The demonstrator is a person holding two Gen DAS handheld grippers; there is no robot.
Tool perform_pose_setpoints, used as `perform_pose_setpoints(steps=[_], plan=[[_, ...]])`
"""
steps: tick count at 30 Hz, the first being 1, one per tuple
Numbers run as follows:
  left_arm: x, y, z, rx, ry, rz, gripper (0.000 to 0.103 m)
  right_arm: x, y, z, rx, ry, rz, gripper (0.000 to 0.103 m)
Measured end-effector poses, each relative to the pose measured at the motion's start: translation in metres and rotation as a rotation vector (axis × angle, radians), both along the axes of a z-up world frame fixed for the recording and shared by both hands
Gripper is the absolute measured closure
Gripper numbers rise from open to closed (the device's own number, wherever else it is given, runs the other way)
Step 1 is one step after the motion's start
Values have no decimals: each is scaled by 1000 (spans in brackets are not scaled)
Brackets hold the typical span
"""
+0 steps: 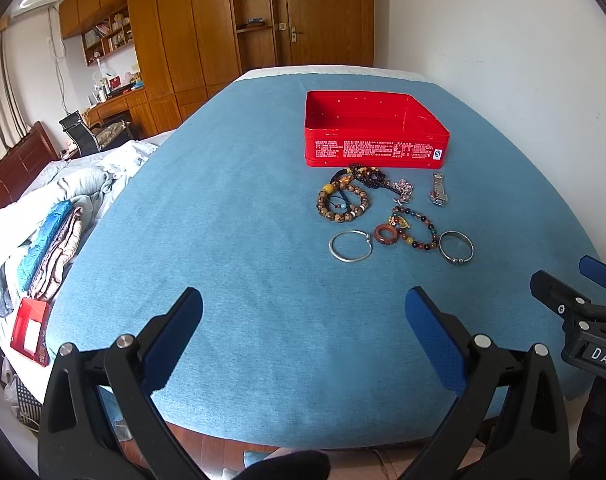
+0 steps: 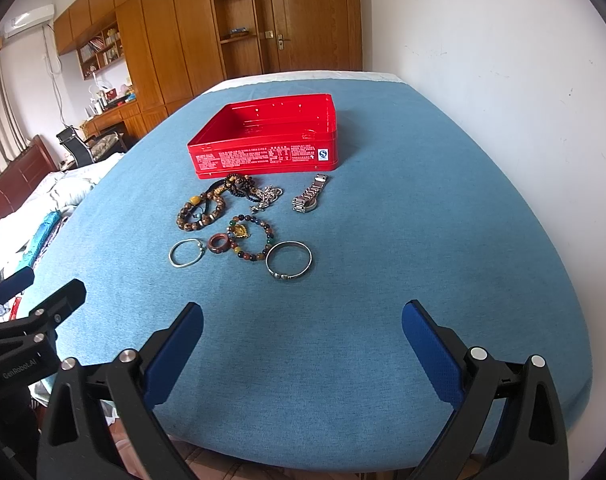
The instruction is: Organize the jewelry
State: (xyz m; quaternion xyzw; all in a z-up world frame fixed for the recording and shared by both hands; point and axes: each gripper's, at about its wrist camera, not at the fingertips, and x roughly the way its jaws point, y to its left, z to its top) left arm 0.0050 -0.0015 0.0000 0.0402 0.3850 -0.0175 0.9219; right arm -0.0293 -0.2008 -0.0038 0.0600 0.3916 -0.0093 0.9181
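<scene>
The jewelry lies in a loose cluster on the blue cloth (image 2: pixel 383 240), just at the 6 o'clock side of an open red tin box (image 2: pixel 263 148), whose printed wall faces the cameras. Closest to that wall sits a dark bead string (image 2: pixel 241 185) tangled with a silver chain (image 2: pixel 269 196). At the cluster's 9 o'clock is a brown wooden bead bracelet (image 2: pixel 201 210) carrying one yellow bead. At its 3 o'clock, a little apart, lies a metal watch (image 2: pixel 309 199). Nearer the cameras lies a multicoloured bead bracelet (image 2: pixel 251 238) with a gold charm, and a reddish-brown ring (image 2: pixel 219 243) touches its 9 o'clock edge. A thin silver bangle (image 2: pixel 186 253) lies at 9 o'clock of that ring, and a wider silver bangle (image 2: pixel 289 260) lies at 4 o'clock of the coloured bracelet.

Both claws hang above the near edge of the cloth, well apart from the jewelry and holding nothing. The right gripper (image 2: pixel 303 316) has its blue-padded fingers spread wide, and so does the left gripper (image 1: pixel 303 304). In the left wrist view the cluster lies at 1 o'clock, below the red tin box (image 1: pixel 373 136).

Beyond the cloth, at 9 o'clock, is a bed heaped with folded clothes (image 1: pixel 55 240). Wooden wardrobes (image 1: pixel 183 32) and a door (image 1: pixel 327 12) fill the far wall.
</scene>
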Motion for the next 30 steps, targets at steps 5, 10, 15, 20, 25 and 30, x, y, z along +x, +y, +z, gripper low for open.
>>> perform_pose_setpoints(steps=[5, 10, 15, 20, 25, 30], plan=[[2, 1, 2, -1, 1, 1, 3, 0, -1, 0, 1, 0, 1, 4], [-2, -2, 2, 0, 0, -1, 3, -1, 0, 0, 1, 1, 1, 4], [-1, -2, 4, -1, 1, 0, 3, 0, 0, 0, 1, 2, 2, 4], [-2, -2, 0, 1, 0, -3, 3, 1, 1, -2, 1, 2, 3, 4], [-3, -3, 2, 1, 0, -2, 3, 1, 1, -2, 1, 3, 3, 4], [-3, -3, 1, 1, 0, -3, 3, 1, 1, -2, 2, 3, 3, 4]])
